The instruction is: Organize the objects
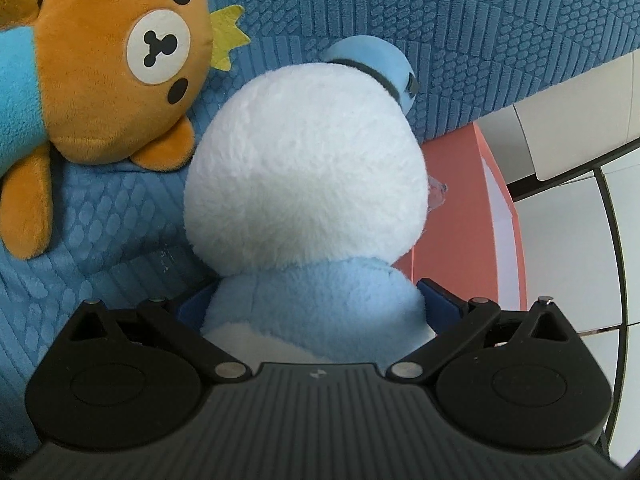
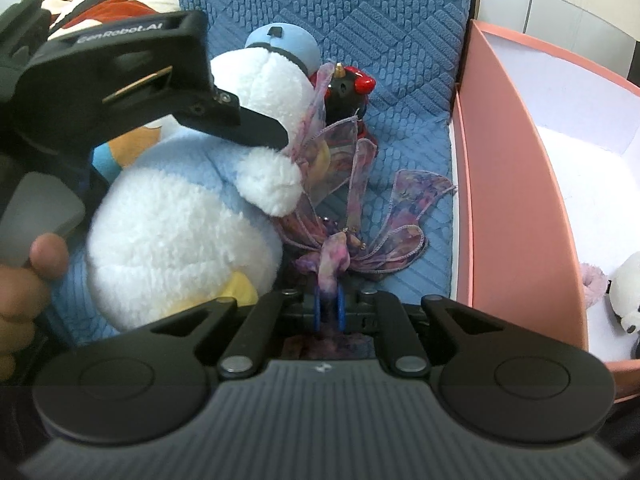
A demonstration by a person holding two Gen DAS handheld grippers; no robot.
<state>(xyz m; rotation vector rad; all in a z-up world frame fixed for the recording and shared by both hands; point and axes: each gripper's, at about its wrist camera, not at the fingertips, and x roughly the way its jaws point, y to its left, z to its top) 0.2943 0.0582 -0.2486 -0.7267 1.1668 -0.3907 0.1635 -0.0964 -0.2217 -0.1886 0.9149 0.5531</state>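
Right wrist view showed the right hand-held gripper (image 2: 329, 307) pinched tight on the purple ribbon bow (image 2: 360, 216); lifting it into the pink box (image 2: 516, 184) beside it probably came next.

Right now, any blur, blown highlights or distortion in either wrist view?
Left wrist: white plush duck nearly blown out, floor tile lines bowed by the fisheye. Right wrist: the other tool and thumb at left are soft, pink box wall curves.
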